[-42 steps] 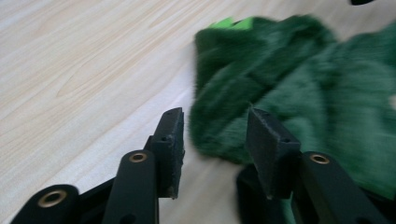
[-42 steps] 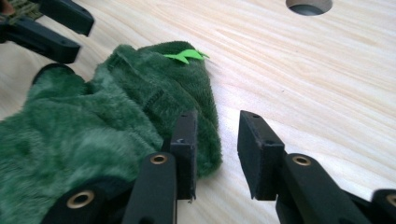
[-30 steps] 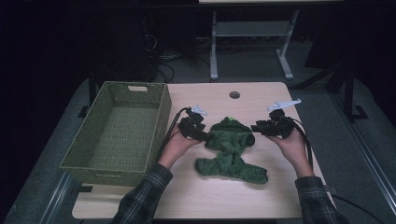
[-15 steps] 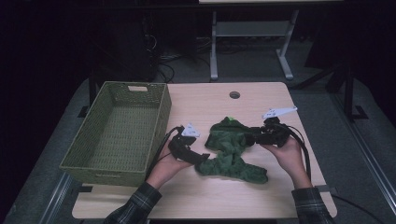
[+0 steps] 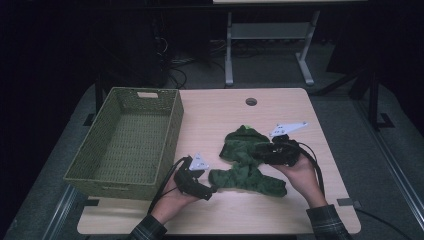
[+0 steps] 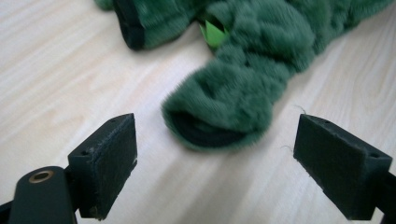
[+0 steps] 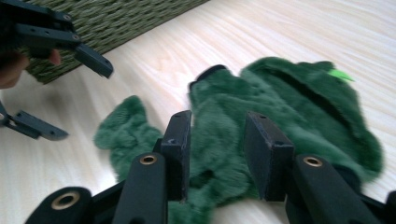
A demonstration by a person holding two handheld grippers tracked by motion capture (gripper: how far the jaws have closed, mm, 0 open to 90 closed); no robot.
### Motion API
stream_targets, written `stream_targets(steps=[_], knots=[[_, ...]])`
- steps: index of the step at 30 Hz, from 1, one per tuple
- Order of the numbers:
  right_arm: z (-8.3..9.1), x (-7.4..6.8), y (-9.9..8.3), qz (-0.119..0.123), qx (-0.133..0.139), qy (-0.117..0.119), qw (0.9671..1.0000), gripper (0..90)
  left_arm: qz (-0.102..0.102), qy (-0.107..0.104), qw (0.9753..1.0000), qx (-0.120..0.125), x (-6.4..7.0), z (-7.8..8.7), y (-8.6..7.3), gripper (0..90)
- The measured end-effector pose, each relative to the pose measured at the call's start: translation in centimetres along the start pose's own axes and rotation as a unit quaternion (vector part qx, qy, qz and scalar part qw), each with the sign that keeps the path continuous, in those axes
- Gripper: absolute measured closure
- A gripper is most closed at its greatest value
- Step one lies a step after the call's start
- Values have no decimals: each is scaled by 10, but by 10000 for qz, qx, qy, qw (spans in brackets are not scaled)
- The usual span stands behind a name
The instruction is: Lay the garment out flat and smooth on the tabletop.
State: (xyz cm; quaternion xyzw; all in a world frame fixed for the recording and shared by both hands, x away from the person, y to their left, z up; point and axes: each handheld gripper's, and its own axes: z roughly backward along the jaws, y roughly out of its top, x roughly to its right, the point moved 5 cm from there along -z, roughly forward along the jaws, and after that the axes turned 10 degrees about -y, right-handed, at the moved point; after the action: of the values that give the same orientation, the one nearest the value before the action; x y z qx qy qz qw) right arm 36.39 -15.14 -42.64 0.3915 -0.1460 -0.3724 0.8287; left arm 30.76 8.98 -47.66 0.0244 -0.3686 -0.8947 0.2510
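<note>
Seen from the high view, a crumpled green fleece garment (image 5: 246,162) lies on the light wooden bench (image 5: 220,112), just right of an empty green wicker basket (image 5: 127,142). The person's left hand (image 5: 172,200) comes in from the bottom edge, holding the left hand-held gripper (image 5: 209,191) low at the garment's near left end, its tips pointing right. The right hand (image 5: 300,175) cups the right hand-held gripper (image 5: 260,152) from below, pointing it left into the garment's right side.

In the left gripper view, the left hand-held gripper (image 6: 215,163) stands wide open, its padded jaws apart on either side of a dark-lined cuff (image 6: 210,133) at the end of a sleeve; neither pad touches the fleece, and the cuff rests on the bench (image 6: 70,70).

In the right gripper view, the right hand-held gripper (image 7: 217,149) has its jaws drawn close, with a fold of the green garment (image 7: 299,112) between the pads. Beyond it, the open left hand-held gripper (image 7: 70,93) sits before the basket (image 7: 116,23), a fingertip (image 7: 11,67) showing at the left edge.
</note>
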Motion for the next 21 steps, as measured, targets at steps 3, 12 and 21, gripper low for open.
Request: stream_targets(steps=[3,12,21], knots=[[-3,-13,1,49,-32,106,9999,623,36,9,10000,-47,4,-3,-9,128],[-19,-39,-1,259,-125,294,9992,657,56,-51,9994,-324,11,-13,-30,128],[-32,-69,0,373,-130,434,9983,690,-205,-48,9996,172,12,-12,-40,125]])
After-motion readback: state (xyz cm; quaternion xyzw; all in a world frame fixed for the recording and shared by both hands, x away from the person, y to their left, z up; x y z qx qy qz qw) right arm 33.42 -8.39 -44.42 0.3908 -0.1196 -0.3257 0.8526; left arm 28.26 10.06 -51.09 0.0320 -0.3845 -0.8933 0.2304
